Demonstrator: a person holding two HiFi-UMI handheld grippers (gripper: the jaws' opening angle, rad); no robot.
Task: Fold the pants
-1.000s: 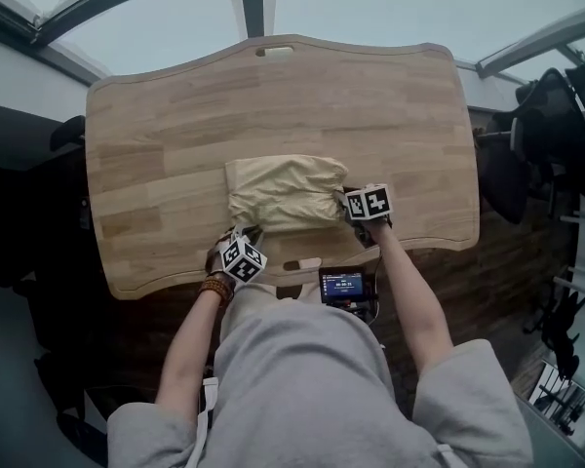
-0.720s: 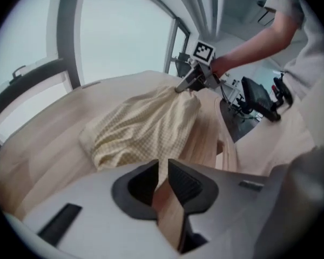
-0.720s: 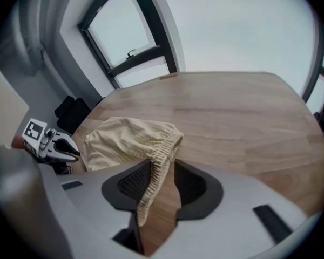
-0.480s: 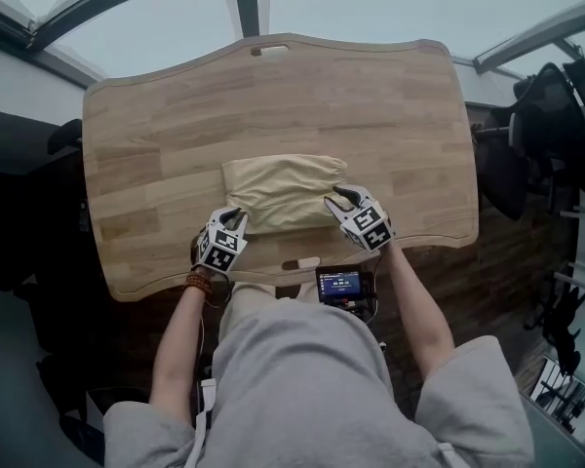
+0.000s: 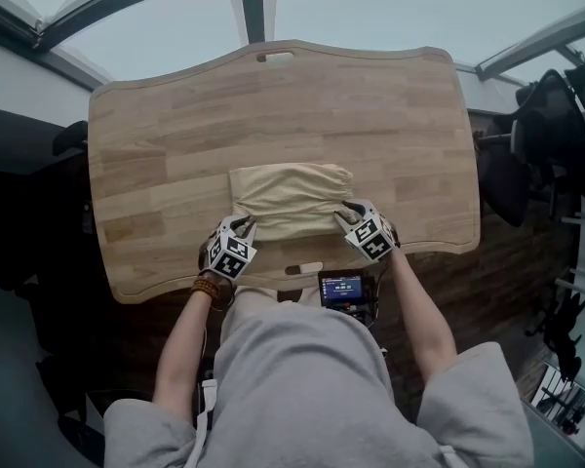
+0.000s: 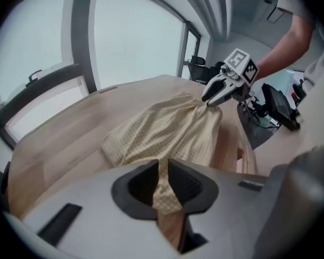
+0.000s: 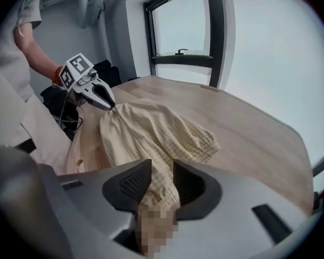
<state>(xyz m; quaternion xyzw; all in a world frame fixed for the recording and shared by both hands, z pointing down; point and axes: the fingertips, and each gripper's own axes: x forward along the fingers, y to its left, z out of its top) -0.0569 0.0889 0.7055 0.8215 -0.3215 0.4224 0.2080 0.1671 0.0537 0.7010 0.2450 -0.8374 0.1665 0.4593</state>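
Note:
Pale yellow checked pants (image 5: 291, 199) lie folded into a small rectangle in the middle of the wooden table (image 5: 166, 125). My left gripper (image 5: 242, 225) is at their near left corner, shut on a pinch of cloth (image 6: 163, 183) that rises between its pads. My right gripper (image 5: 349, 213) is at the near right corner, with a thick gathered hem (image 7: 161, 190) filling the gap between its pads. From the left gripper view the right gripper (image 6: 211, 99) draws the pants (image 6: 167, 128) up into a peak. In the right gripper view the left gripper (image 7: 109, 104) does the same to the pants (image 7: 156, 134).
A black device with a lit screen (image 5: 342, 287) hangs at the table's near edge, between my arms. There is a slot (image 5: 275, 56) at the table's far edge. Dark office chairs (image 5: 551, 115) stand off the right side. Bare wood surrounds the pants.
The right gripper rolled and shifted from the pants' right side to their near right corner. The left gripper came up from the table's edge to the near left corner. Both corners now rise.

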